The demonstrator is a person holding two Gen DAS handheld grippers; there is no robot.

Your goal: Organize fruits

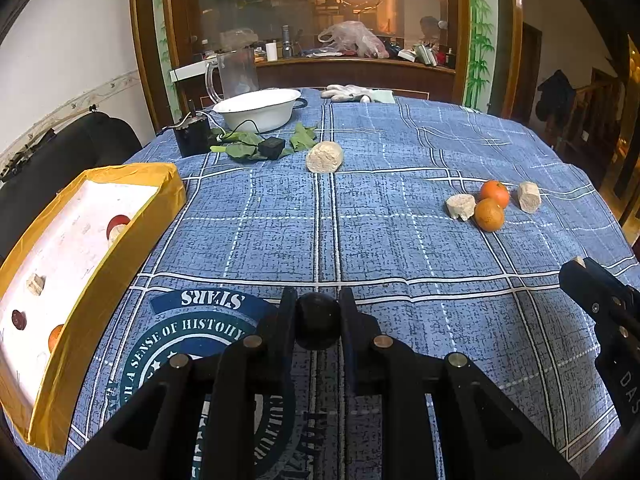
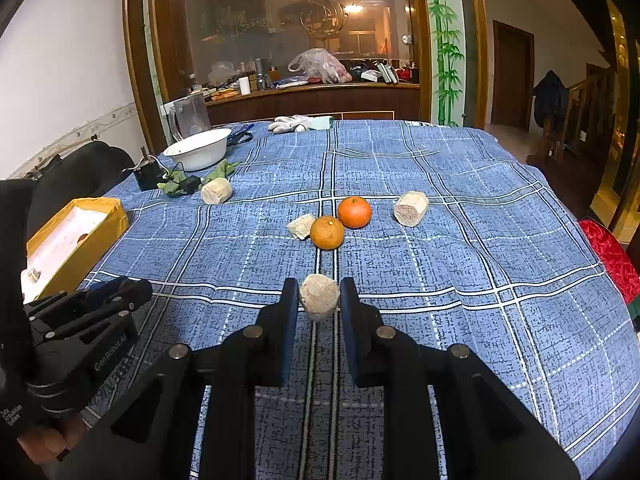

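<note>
My left gripper [image 1: 318, 312] is shut on a dark round fruit [image 1: 318, 322], held above the blue cloth near the yellow box [image 1: 120, 216]. That box holds a red fruit [image 1: 117, 224], a dark fruit [image 1: 19, 319], an orange [image 1: 55, 337] and a beige chunk [image 1: 35, 283]. My right gripper [image 2: 319, 300] is shut on a beige chunk [image 2: 319, 296]. Ahead of it lie two oranges [image 2: 327, 232] [image 2: 354, 211] flanked by two beige chunks [image 2: 302, 226] [image 2: 411, 208]; a further chunk [image 2: 216, 191] lies far left. In the left wrist view the right gripper [image 1: 576, 268] shows at the right edge.
A white basin [image 1: 258, 109], a clear jug [image 1: 236, 74], a black device with cable [image 1: 192, 136], green leaves [image 1: 240, 148] and white gloves [image 1: 348, 93] sit along the table's far side. A black chair [image 1: 60, 160] stands left. A hand [image 2: 48, 440] holds the left gripper.
</note>
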